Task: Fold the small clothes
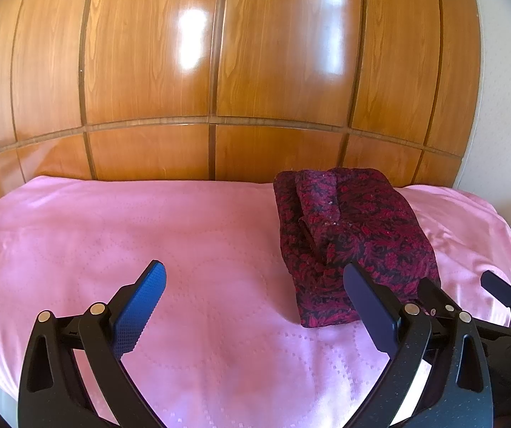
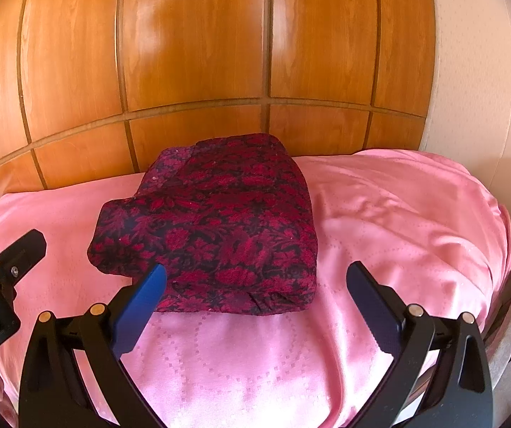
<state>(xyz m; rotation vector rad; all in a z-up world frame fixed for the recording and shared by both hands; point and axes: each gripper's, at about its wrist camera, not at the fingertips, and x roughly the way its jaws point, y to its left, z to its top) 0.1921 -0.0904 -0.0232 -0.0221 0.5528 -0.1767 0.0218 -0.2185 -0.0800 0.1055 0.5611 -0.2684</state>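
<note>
A dark red and black floral garment (image 1: 348, 239) lies folded in a thick bundle on the pink bedspread (image 1: 148, 235), toward the right side of the bed. In the right wrist view the same garment (image 2: 219, 224) sits just ahead of my right gripper (image 2: 255, 278), whose blue-padded fingers stand wide open with nothing between them. My left gripper (image 1: 255, 278) is open too, held over bare bedspread to the left of the garment, its right finger overlapping the bundle's near corner in the view. Neither gripper holds cloth.
A glossy wooden panelled wardrobe (image 1: 219, 71) runs behind the bed. The pink bedspread (image 2: 398, 214) is rumpled on the right and drops off at the right edge. The other gripper (image 2: 2, 271) shows at the left of the right wrist view.
</note>
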